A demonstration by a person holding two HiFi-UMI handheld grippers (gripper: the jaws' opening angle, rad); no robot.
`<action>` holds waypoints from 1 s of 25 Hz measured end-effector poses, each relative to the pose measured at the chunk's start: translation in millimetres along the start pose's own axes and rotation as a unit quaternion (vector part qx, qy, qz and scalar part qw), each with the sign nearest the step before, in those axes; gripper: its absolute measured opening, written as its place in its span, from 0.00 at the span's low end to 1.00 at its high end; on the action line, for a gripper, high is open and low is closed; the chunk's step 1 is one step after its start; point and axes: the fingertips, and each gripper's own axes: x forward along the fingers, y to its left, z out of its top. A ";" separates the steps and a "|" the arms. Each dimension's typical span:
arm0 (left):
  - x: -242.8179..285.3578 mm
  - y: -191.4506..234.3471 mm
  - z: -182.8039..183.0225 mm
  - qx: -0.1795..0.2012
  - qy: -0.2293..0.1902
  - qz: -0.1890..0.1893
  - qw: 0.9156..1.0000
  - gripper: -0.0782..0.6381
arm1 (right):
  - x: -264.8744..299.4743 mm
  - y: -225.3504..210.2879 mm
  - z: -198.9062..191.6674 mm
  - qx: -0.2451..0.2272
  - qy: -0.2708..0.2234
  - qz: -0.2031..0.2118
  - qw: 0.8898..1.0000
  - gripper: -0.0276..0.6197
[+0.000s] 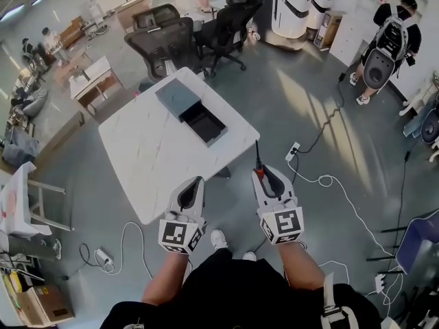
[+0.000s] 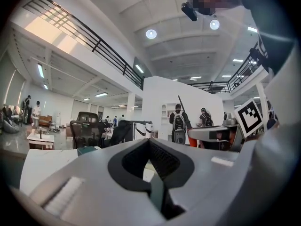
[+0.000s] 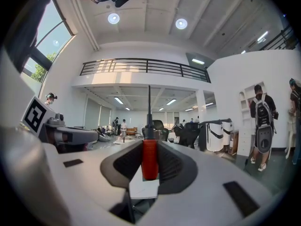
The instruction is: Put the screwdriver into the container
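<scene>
Right gripper [image 1: 263,175] pinches the screwdriver [image 1: 259,172] by its red handle, with the black shaft pointing forward past the jaw tips. Left gripper [image 1: 197,184] is pressed together and holds nothing. Both are at the white table's [image 1: 144,156] near edge. The container [image 1: 206,125] sits open on the far side, well apart from the screwdriver.

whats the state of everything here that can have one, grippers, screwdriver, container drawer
left gripper: fingers together, nothing between them
right gripper: fingers closed on the screwdriver's red handle
screwdriver: held, shaft pointing forward, not yet in the container
container: sitting on the table, drawer slid out
drawer: open, looks empty
</scene>
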 end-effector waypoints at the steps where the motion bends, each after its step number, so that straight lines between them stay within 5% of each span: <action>1: 1.4 7.8 -1.4 -0.002 0.000 0.000 1.000 0.12 | 7.6 2.7 -0.7 0.000 0.002 0.000 1.000 0.19; 12: 8.0 86.6 -5.6 -0.016 -0.002 0.001 1.000 0.12 | 79.9 34.9 4.7 0.000 0.014 0.000 1.000 0.19; 25: 22.1 122.9 -10.8 -0.028 0.002 0.009 1.000 0.12 | 113.8 37.8 13.7 -0.011 0.011 0.002 1.000 0.19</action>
